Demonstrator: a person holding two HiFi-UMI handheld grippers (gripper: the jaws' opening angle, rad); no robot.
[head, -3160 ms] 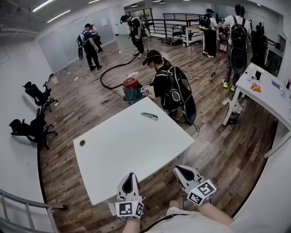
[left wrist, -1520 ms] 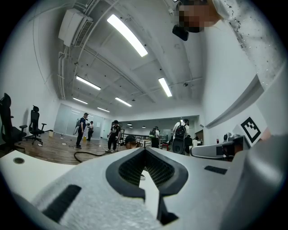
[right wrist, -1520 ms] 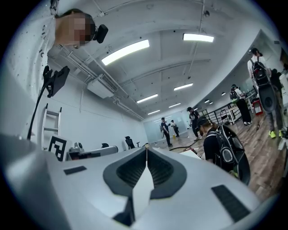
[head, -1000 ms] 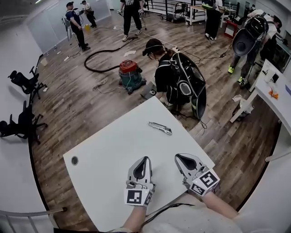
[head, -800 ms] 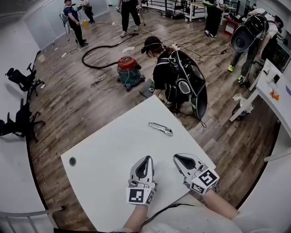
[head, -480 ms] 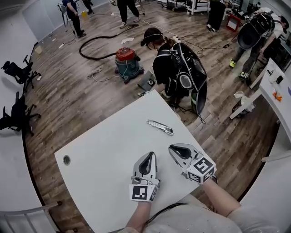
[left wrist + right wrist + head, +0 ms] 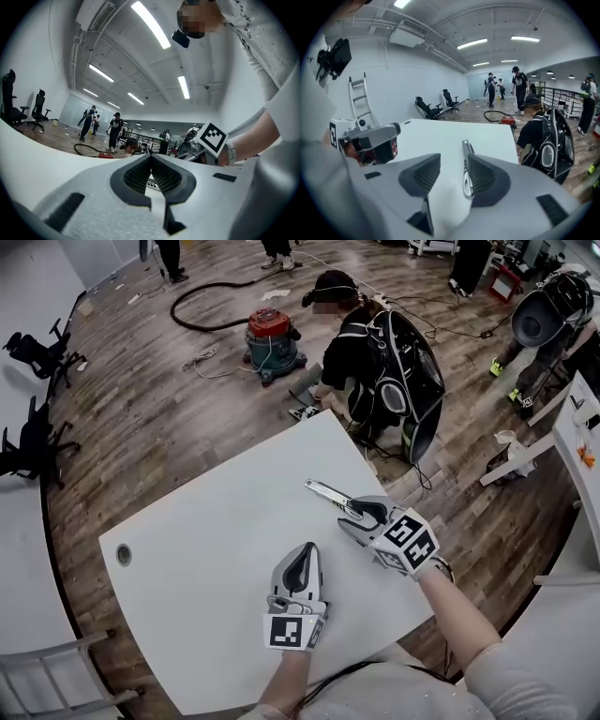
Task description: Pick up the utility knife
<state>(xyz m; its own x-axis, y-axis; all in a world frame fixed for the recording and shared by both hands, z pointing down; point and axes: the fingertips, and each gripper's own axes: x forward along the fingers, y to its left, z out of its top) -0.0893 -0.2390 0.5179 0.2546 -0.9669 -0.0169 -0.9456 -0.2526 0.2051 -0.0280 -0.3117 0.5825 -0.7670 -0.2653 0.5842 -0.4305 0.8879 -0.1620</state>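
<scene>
The utility knife (image 7: 323, 490), slim and silver-grey, lies on the white table (image 7: 216, 531) near its far right edge. My right gripper (image 7: 354, 515) has come down over the knife's near end, and its jaws are opening. In the right gripper view the knife (image 7: 466, 168) lies between the jaws of the right gripper (image 7: 453, 157), close along the right-hand pad and not squeezed. My left gripper (image 7: 307, 550) hovers over the table just nearer and to the left, with nothing in it. In its own view the left gripper (image 7: 151, 160) has its tips together.
A person with a black backpack (image 7: 380, 362) crouches just beyond the table's far corner, beside a red vacuum (image 7: 274, 334) and its hose. A round cable hole (image 7: 123, 554) sits near the table's left edge. Office chairs (image 7: 28, 442) stand at the left; another white table (image 7: 583, 427) at the right.
My right gripper has moved forward and down to the knife, and its jaws have opened around the knife's near end. The left gripper has edged forward, still shut.
</scene>
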